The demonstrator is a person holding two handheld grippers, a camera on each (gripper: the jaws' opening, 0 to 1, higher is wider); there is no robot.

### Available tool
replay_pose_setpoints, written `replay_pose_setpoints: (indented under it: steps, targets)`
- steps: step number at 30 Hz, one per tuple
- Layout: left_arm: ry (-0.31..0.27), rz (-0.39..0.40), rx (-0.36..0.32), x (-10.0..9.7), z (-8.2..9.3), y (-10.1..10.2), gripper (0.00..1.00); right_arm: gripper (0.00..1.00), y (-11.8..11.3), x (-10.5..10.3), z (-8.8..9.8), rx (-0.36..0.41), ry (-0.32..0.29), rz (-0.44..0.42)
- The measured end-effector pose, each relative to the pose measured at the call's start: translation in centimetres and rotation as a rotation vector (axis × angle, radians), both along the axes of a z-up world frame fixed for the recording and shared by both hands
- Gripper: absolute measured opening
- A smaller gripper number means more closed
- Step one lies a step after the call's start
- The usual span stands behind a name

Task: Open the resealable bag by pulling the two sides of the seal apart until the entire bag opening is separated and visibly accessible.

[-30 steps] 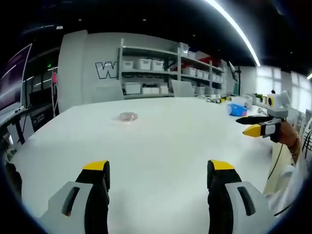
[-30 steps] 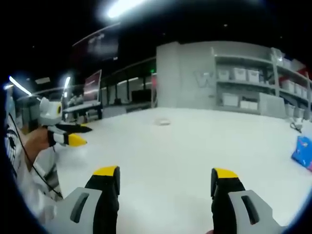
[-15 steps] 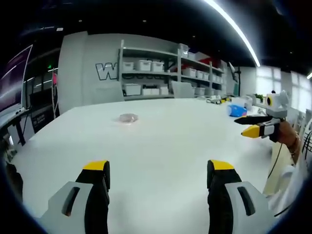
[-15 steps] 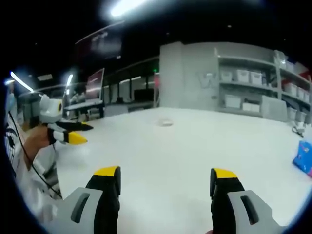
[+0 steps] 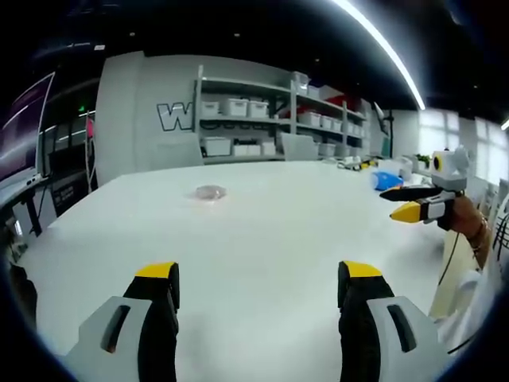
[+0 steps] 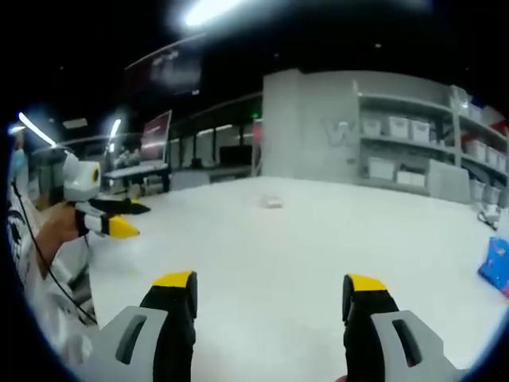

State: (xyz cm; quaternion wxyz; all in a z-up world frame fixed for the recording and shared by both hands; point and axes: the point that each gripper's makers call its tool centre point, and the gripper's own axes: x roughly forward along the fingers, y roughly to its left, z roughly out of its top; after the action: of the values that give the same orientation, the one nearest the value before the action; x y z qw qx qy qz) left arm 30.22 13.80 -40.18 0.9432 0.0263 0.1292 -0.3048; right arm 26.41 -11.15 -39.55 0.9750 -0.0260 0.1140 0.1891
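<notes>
A small clear resealable bag [image 5: 210, 191] lies flat far out on the white table [image 5: 262, 231]; in the right gripper view the bag [image 6: 272, 202] is a small pale patch at mid-distance. My left gripper [image 5: 260, 280] is open above the near part of the table, nothing between its yellow-tipped jaws. My right gripper [image 6: 270, 288] is open too, also holding nothing. In the left gripper view the right gripper [image 5: 411, 204] enters from the right edge, held by a hand. In the right gripper view the left gripper [image 6: 119, 219] comes in from the left, above the table's edge.
A blue packet [image 5: 387, 180] lies on the table's far right side, seen as a blue packet [image 6: 496, 264] at the right edge of the right gripper view. Shelves with white bins [image 5: 238, 119] line the back wall. Desks and screens [image 6: 147, 159] stand to the left.
The right gripper's view has swung slightly left, so the blue packet sits nearer its right edge. The bag and both grippers' jaws are unchanged.
</notes>
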Motion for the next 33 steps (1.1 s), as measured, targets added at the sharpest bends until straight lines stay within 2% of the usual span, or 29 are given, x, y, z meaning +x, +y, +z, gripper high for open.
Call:
replay_pose_setpoints:
  steps: [33]
  targets:
    - [0.001,-0.004,0.010,-0.2,0.0,-0.1,0.80,0.73,0.3,1.5,-0.2,-0.004,0.006,0.006]
